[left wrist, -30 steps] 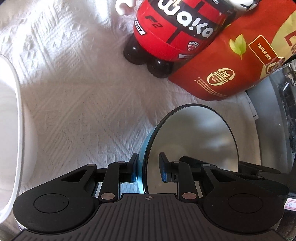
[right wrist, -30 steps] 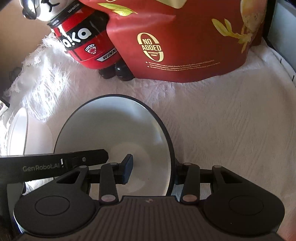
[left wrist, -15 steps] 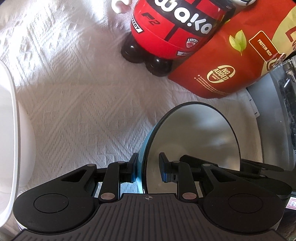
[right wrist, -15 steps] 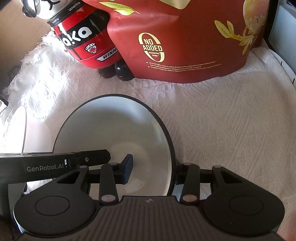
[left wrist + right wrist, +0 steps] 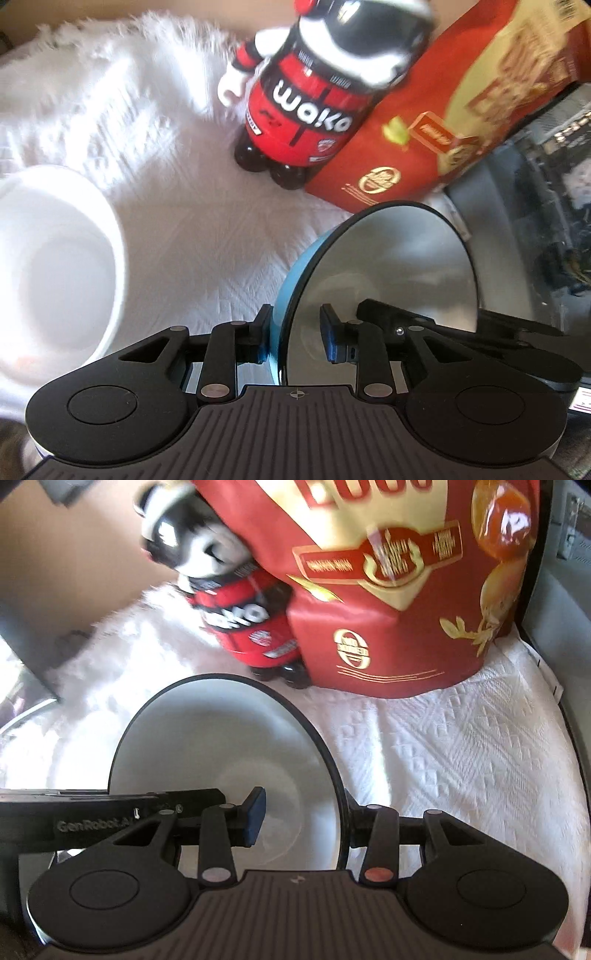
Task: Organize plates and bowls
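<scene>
Left gripper has the blue bowl's rim between its fingers and the jaws are easing open, with only the outer pad touching the wall. Right gripper is clamped nearly shut on the opposite rim, though its outer finger is hidden behind the bowl. The white bowl sits on the white cloth at left, cut off by the frame, and the red figurine and red bag are blurry.

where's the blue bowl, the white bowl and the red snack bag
blue bowl [image 5: 291, 266]: left wrist view, on its blue outer wall.
white bowl [image 5: 62, 266]: left wrist view, on its inner floor.
red snack bag [image 5: 388, 602]: right wrist view, on its printed front.
</scene>
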`<action>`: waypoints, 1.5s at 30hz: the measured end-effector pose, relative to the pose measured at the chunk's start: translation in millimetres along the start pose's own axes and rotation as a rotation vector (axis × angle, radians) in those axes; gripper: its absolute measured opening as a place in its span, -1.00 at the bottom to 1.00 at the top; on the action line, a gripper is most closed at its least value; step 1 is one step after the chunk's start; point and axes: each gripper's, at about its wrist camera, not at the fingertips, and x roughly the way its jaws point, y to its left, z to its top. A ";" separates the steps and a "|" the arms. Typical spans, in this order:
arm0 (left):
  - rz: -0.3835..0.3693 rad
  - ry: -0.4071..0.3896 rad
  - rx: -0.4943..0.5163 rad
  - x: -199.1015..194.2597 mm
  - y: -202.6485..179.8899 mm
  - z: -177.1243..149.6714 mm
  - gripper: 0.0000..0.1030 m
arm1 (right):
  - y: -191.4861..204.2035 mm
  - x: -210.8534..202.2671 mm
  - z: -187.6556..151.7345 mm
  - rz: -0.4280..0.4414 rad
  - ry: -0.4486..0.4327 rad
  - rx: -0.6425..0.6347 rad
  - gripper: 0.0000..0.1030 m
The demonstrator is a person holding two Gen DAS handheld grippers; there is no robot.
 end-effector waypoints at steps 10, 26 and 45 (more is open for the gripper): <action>0.002 0.087 0.048 -46.9 0.6 -67.8 -0.36 | 36.0 -41.6 -66.2 0.033 0.068 -0.040 -0.17; 0.062 0.143 0.074 -28.7 21.3 -112.0 -0.42 | 22.9 -21.3 -123.5 0.027 0.130 0.022 -0.18; -0.044 0.073 -0.023 -62.4 42.9 -107.3 -0.55 | 34.0 -38.8 -115.6 -0.039 0.046 -0.026 -0.18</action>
